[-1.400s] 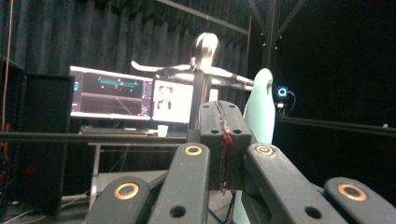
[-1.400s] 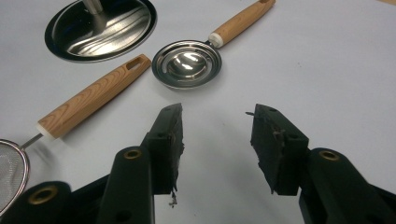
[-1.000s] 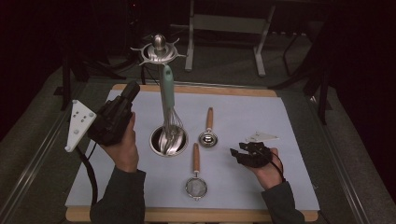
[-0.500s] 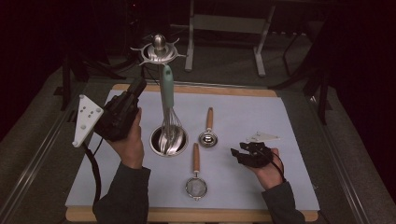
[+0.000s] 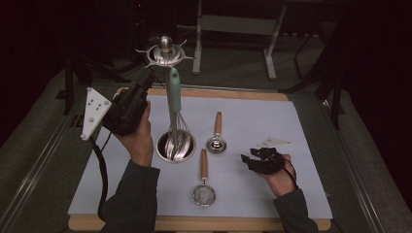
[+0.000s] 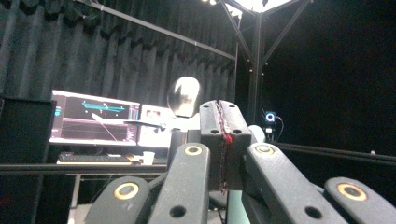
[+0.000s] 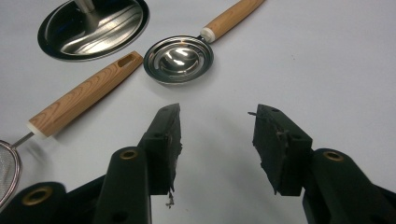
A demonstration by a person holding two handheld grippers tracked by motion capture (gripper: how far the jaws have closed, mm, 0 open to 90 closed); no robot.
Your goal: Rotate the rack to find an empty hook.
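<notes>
1. My left gripper (image 5: 147, 82) is drifting in from the left and slightly up. A second ago it was hanging farther out from the stainless steel utensil stand with a hooked crown and round dish base (image 5: 165, 53). Now its tip is sitting just beside that crown.
2. I am reading this as closing in on the whisk with the mint-green handle and steel wires (image 5: 174, 94), not yet as contact. The whisk is standing upright under the crown with its wires down in the dish base, exactly where it stood a second ago.
3. In the left gripper view my left jaws (image 6: 219, 135) are pressed fully together, pad against pad, with nothing between them. The stand's shiny ball knob (image 6: 184, 95) is showing just behind their tip.
4. So I am judging that these jaws have to open before they can take the handle.
5. My right gripper (image 5: 248, 160) is resting low on the pale blue mat (image 5: 262, 116), well apart from the whisk, and it is not shifting at all.
6. In the right gripper view my right jaws (image 7: 215, 135) are standing wide apart, gripping nothing, with bare mat between the pads.
7. Ahead of them are lying the small round steel scoop with a wooden handle (image 7: 178, 58) and the wooden-handled fine mesh strainer (image 7: 84, 95), both untouched.
</notes>
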